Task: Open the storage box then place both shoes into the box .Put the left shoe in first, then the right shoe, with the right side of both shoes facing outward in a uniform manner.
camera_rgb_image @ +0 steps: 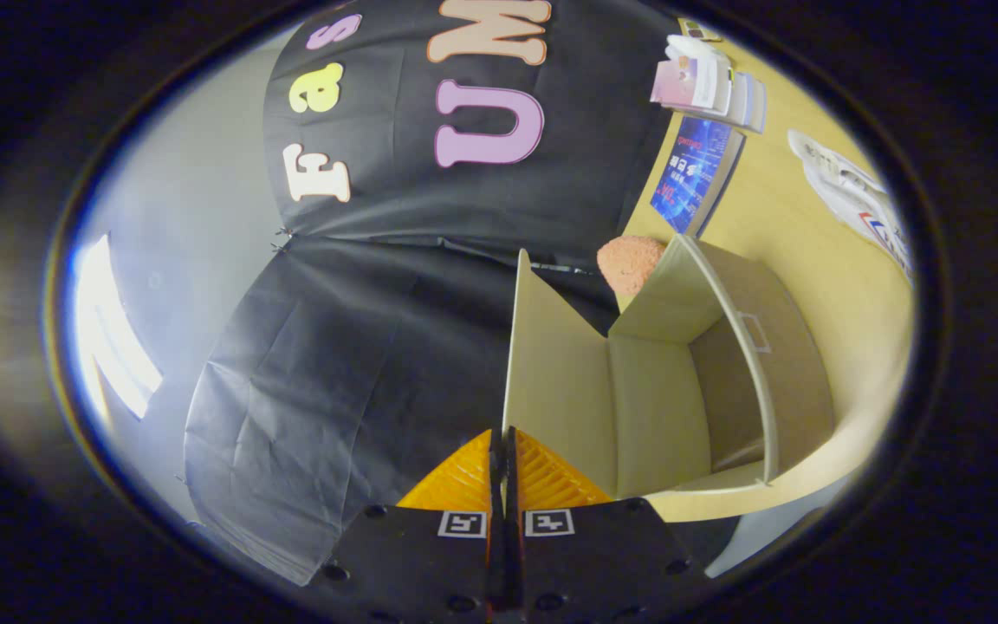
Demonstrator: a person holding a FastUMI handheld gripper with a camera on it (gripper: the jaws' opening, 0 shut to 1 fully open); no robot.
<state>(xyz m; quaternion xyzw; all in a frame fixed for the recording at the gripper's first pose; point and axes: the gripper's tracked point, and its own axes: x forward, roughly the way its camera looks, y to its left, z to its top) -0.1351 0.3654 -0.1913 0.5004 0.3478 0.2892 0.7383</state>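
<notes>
Clenched, the gripper [503, 446] has its 2 fingers pinching the edge of the lid [551, 347] of 1 storage box [724, 381], which stands open just ahead at 1 o'clock. Beyond it at 2 o'clock on the table [793, 217] lie 1 white shoe [854, 195], 1 orange sponge [629, 263] and 1 stack of booklets [707, 82].
</notes>
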